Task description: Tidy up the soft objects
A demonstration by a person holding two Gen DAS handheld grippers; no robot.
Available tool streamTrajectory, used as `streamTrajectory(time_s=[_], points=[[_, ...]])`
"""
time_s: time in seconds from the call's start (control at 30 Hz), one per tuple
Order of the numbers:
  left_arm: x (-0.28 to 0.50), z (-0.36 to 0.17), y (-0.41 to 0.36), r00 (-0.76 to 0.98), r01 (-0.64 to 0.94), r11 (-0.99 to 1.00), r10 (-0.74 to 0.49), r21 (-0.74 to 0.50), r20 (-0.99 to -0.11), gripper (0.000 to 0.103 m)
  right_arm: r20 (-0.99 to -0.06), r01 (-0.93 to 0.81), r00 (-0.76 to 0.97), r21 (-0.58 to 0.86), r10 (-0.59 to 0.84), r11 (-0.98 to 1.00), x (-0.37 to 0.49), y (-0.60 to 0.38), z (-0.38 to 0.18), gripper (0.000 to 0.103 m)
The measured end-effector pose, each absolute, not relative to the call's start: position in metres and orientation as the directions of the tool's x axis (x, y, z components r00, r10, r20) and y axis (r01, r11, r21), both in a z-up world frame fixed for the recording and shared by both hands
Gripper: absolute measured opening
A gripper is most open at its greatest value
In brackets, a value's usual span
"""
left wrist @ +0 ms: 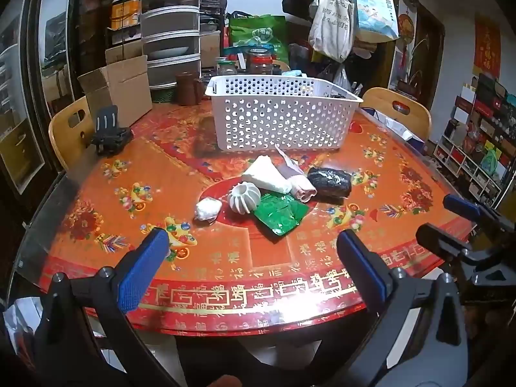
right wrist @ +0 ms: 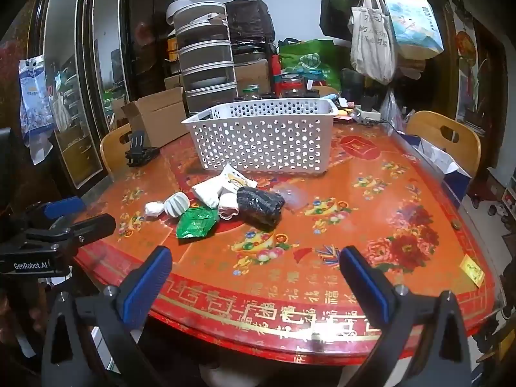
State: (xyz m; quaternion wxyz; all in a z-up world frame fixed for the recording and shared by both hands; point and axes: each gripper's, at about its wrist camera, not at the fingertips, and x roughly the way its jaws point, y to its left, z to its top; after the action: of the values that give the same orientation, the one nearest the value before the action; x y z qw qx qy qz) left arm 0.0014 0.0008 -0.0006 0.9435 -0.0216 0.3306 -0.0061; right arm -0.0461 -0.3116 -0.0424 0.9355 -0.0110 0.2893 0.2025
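**Both grippers wide open at the near table edge, soft items piled before the basket**

Nearest my left wrist camera is my left gripper (left wrist: 253,259), its blue-padded fingers (left wrist: 142,272) spread wide with nothing between them, hovering over the near rim of the round table (left wrist: 96,193) with its red and orange floral cover. My right gripper (right wrist: 254,277) is the same: jaws far apart, holding nothing, above the gold-lettered border. Each gripper shows at the edge of the other's view.

The soft objects lie in a loose cluster near the middle of the table, apart from both grippers. From my left view I see a small white wrapped bundle (left wrist: 208,209) on the left, just beside a white ribbed ball-shaped item (left wrist: 244,197). A green foil packet (left wrist: 280,214) lies flat on the near side, touching the ribbed item. Behind it sit a white pouch (left wrist: 267,174) and a pink-and-white rolled item (left wrist: 301,185), which overlap. A dark, shiny wrapped bundle (left wrist: 329,182) lies at the right end.

Beyond the cluster stands a white perforated plastic basket (left wrist: 280,119); I cannot tell what, if anything, is inside. A cardboard box (left wrist: 124,92) and a black phone stand (left wrist: 109,132) sit at the far left, and a wooden chair (left wrist: 400,109) stands at the far right.
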Motion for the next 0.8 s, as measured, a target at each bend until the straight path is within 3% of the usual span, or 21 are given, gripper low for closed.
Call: streamTrajectory(time_s=[0.8], points=[[-0.009, 0.011, 0.0, 0.806, -0.001, 0.998, -0.037, -0.065, -0.591, 0.103, -0.55, -0.393, 0.746, 0.091, 0.376, 0.915, -0.048, -0.306, -0.042, 0.103]])
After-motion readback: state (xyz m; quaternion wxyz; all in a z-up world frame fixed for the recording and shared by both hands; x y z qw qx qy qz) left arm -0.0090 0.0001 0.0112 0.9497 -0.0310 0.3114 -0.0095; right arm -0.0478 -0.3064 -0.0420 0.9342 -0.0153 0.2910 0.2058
